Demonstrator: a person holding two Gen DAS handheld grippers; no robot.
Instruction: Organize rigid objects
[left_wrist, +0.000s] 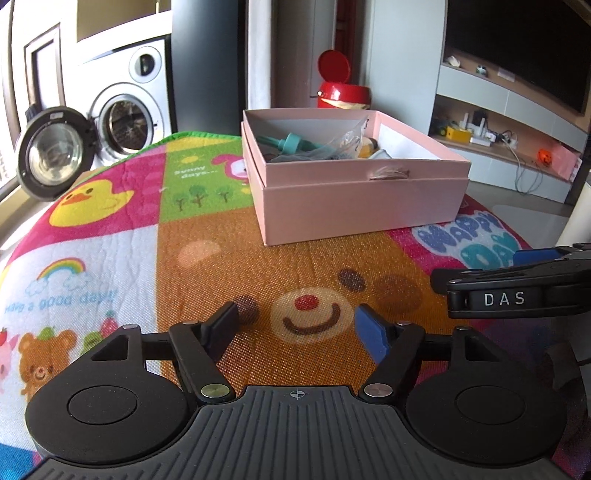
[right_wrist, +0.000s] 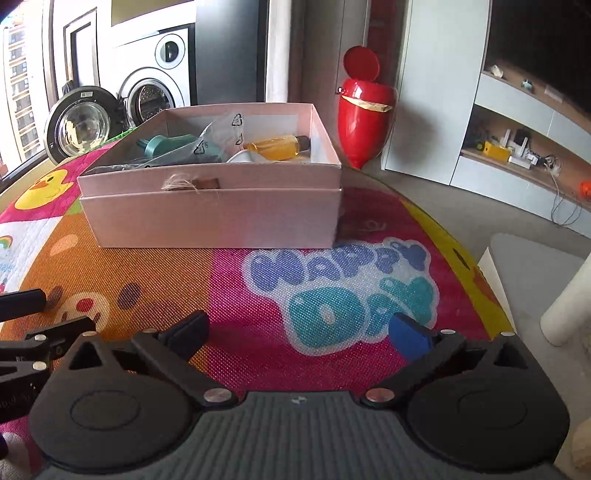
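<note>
A pink cardboard box (left_wrist: 354, 206) (right_wrist: 221, 218) stands on a colourful play mat (left_wrist: 147, 229) (right_wrist: 229, 288). Inside it lie a teal plastic piece (left_wrist: 291, 144) (right_wrist: 162, 144), clear plastic bags (right_wrist: 221, 136), an amber bottle (right_wrist: 277, 146) and a white item. My left gripper (left_wrist: 299, 326) hovers low over the mat's bear face, short of the box, open with nothing between its fingers. My right gripper (right_wrist: 306, 332) is over the "Happy Day" print, also open and empty. Each gripper's body shows at the edge of the other's view.
A red bin (left_wrist: 338, 88) (right_wrist: 364, 107) with a raised lid stands behind the box. A washing machine (left_wrist: 125, 107) (right_wrist: 151, 85) with its door swung open is at the back left. Shelving (left_wrist: 509, 125) with small items and cables lines the right wall. A white post (right_wrist: 569, 306) stands by the mat's right edge.
</note>
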